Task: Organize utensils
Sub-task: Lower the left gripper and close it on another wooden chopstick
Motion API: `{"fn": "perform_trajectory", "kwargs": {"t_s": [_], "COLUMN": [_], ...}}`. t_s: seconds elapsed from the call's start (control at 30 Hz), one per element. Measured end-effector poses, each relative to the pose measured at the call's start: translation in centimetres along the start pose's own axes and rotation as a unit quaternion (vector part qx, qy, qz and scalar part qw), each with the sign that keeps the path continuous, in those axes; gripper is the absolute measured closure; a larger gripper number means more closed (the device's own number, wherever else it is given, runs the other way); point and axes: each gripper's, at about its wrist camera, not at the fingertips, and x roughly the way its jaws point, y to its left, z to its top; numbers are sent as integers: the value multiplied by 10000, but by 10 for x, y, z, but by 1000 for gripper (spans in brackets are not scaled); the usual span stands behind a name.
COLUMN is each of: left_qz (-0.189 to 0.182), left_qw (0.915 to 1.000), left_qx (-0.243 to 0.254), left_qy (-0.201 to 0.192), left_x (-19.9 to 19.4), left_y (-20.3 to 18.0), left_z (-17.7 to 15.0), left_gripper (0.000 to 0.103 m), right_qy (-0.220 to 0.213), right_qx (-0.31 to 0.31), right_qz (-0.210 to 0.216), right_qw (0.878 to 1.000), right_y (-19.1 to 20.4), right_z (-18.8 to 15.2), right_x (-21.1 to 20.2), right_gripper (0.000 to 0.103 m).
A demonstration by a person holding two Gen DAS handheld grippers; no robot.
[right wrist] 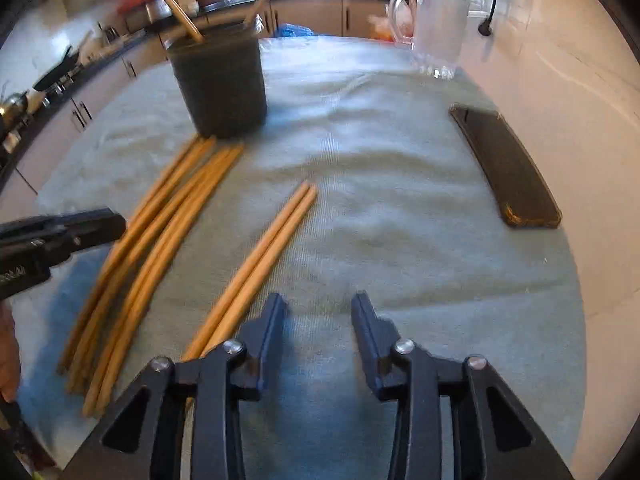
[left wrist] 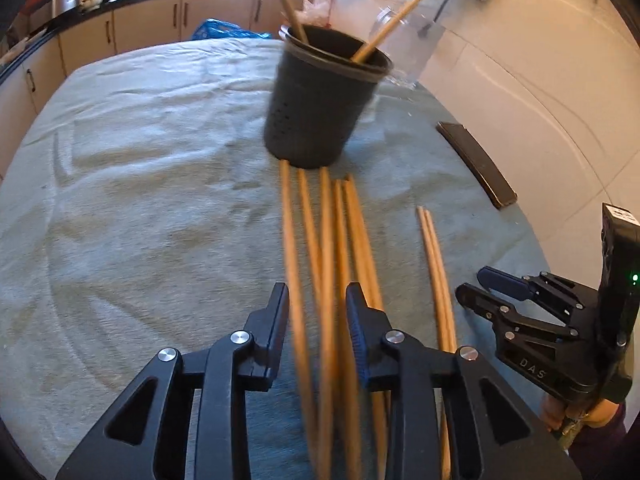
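Black jaws of the left gripper (left wrist: 317, 316) fill the near edge of the left wrist view, parted a little, with two or three of the wooden chopsticks (left wrist: 320, 248) running between them. Whether the pads press on any stick I cannot tell; those sticks are blurred there. That bundle of five or so lies side by side on the pale towel (left wrist: 140, 200), its far tips reaching the foot of the dark perforated holder (left wrist: 320, 96), which stands upright and already has two chopsticks leaning out of its mouth.

Just to the right of the bundle, as seen from the holder's near side, a separate pair of chopsticks (right wrist: 260, 264) lies touching each other, well short of the holder. The right gripper (right wrist: 319, 316) hangs over the towel with its jaws apart and nothing between them; the pair passes just outside its left finger (right wrist: 268, 320).

Farther right of the holder, near the towel's edge, lies a flat dark case (right wrist: 508, 168). Behind the holder and to its right stands a clear glass jug (right wrist: 436, 28). Kitchen cabinets (left wrist: 152, 24) run along the far wall beyond the holder.
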Motion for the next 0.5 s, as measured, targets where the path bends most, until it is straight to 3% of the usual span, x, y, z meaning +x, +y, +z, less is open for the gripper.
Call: {"fn": "perform_trajectory", "kwargs": {"t_s": [0.1,0.17,0.2,0.27,0.37,0.5], "left_qz": [223,443,423,390,774,692], "left_qw": [9995,9985,9987,9991,9966,9963], "left_qx": [221,308,220,-102,-251,-509], "left_qy": [64,104,160,153,125,84], "left_x": [7,9,10,7,6,0], "left_y": [-10,-13,-10,3,24,46], "left_z": [1,3,5,7,7,4], "left_gripper": [75,93,97,97,97,96], "right_qy": [7,-29,-51,-51,-77,-173], "right_qx": [22,48,71,153,406,340], "right_qz": [-32,32,83,237,694,786], "right_qw": [10000,10000,9999,9996,9967,9962], "right_y": [-5,-6,-7,-9,-15,-7], "right_z": [-4,-5,-6,-6,-6,-7], "right_x": [-6,-10,-11,-13,-15,-19], "right_gripper": [66,66,65,65,65,65]}}
